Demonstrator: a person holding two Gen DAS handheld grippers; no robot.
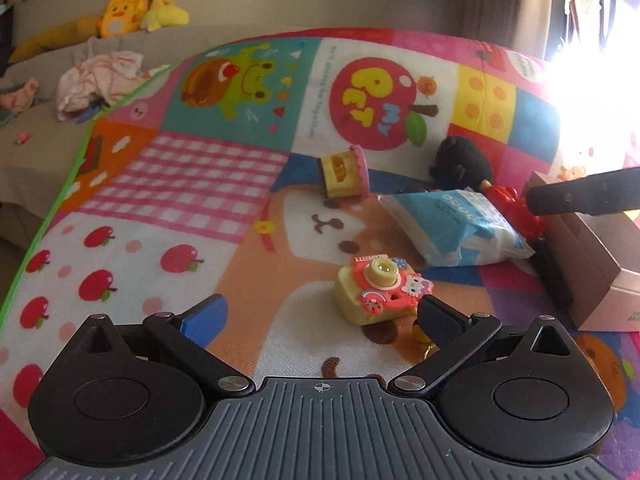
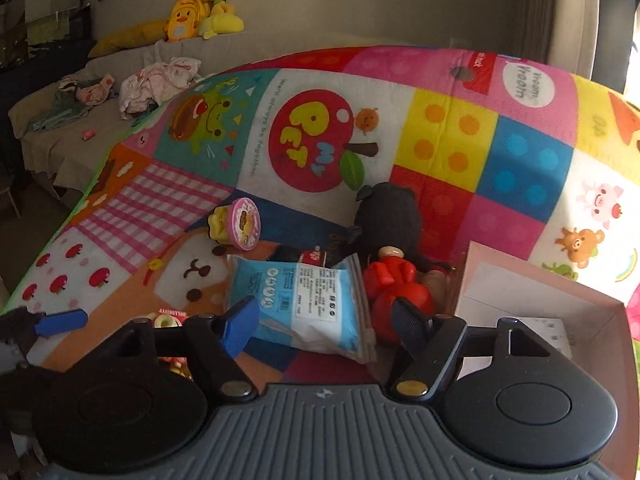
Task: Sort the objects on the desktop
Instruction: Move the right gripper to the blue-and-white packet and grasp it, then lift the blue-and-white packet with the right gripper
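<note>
Sorting is barely begun. The left gripper point(image 1: 320, 312), jaws spread and empty, has the yellow-and-pink plastic toy camera point(image 1: 380, 294) just ahead. The right gripper point(image 2: 324, 320), jaws apart and gripping nothing, straddles the blue-and-white plastic packet point(image 2: 304, 304) beside the open cardboard box point(image 2: 540, 300); the red plastic figure point(image 2: 396, 284), black plush toy point(image 2: 388, 216) and pink-lidded yellow toy cup point(image 2: 238, 224) lie beyond, unsorted.

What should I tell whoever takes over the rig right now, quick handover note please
Left hand-held gripper: open, empty, hovering just short of the toy camera.
Right hand-held gripper: open, holding nothing, jaws either side of the blue-and-white packet without pressing it.
On the play mat: camera, packet, red figurine, black plush, pink-lidded yellow toy.
Cardboard box stands at the right; no toys visible in the part that shows.
Done: nothing visibly sorted.
Left: all five items.
</note>
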